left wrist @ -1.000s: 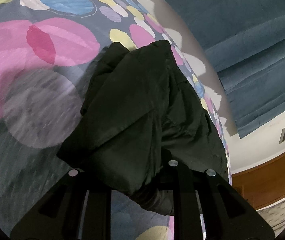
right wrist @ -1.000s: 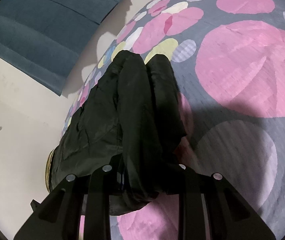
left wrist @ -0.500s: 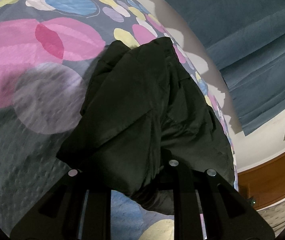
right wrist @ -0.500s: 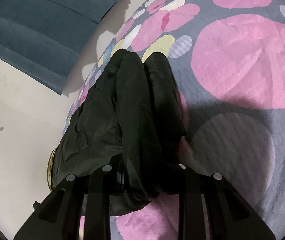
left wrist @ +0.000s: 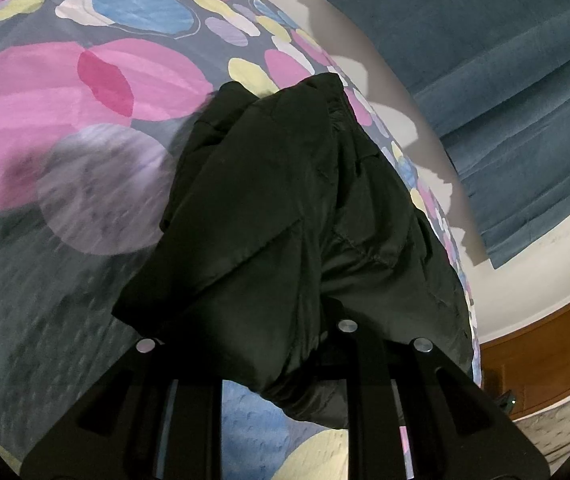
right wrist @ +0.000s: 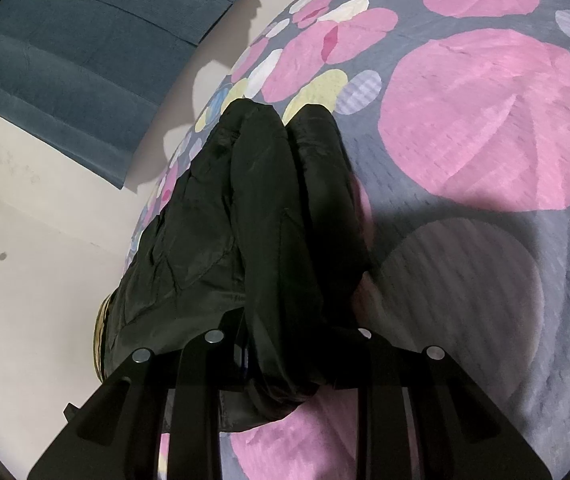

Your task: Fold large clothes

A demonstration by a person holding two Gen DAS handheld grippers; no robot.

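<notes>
The black padded jacket [left wrist: 285, 216] lay in a long bundle on the circle-patterned bedspread [left wrist: 65, 128], stretching from the tongs toward twelve o'clock in both wrist views. The left gripper [left wrist: 281, 356] was clamped on a thick wad of its near hem, and the right gripper [right wrist: 285, 356] pinched another bunched edge the same way. Judging by the slick, puffy fabric, a layer could slide out of either pinch if lifted quickly, and the stacked folds at one o'clock in the left view might spill sideways toward the bed's edge.
</notes>
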